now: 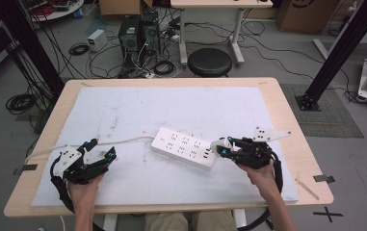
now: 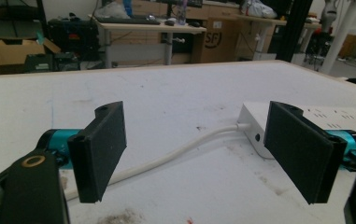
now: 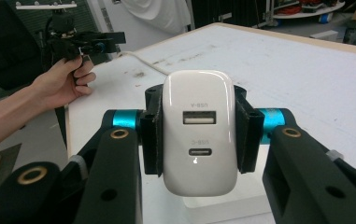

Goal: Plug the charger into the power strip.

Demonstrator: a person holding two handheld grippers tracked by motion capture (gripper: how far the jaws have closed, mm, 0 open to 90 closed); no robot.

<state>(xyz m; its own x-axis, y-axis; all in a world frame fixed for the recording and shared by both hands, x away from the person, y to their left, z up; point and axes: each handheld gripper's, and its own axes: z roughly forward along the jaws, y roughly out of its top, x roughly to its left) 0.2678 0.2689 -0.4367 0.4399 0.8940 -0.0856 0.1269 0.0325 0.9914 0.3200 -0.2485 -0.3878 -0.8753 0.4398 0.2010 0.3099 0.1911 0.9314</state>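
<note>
A white power strip (image 1: 183,146) lies slanted in the middle of the white mat (image 1: 171,106), and its white cord (image 1: 123,140) runs off to the left. My right gripper (image 1: 225,148) is shut on a white USB charger (image 3: 199,130), the two ports facing its camera. It holds the charger over the strip's right end (image 3: 222,205); whether the charger is plugged in I cannot tell. My left gripper (image 1: 102,148) is open near the mat's front left, beside the cord. In the left gripper view the cord (image 2: 175,151) and the strip's cord end (image 2: 255,126) lie ahead between the wide jaws.
The mat covers most of a wooden table (image 1: 287,110). A black stool (image 1: 210,61) stands behind the far edge, with computers and cables (image 1: 137,38) on the floor. Black frame posts (image 1: 340,48) rise at both sides.
</note>
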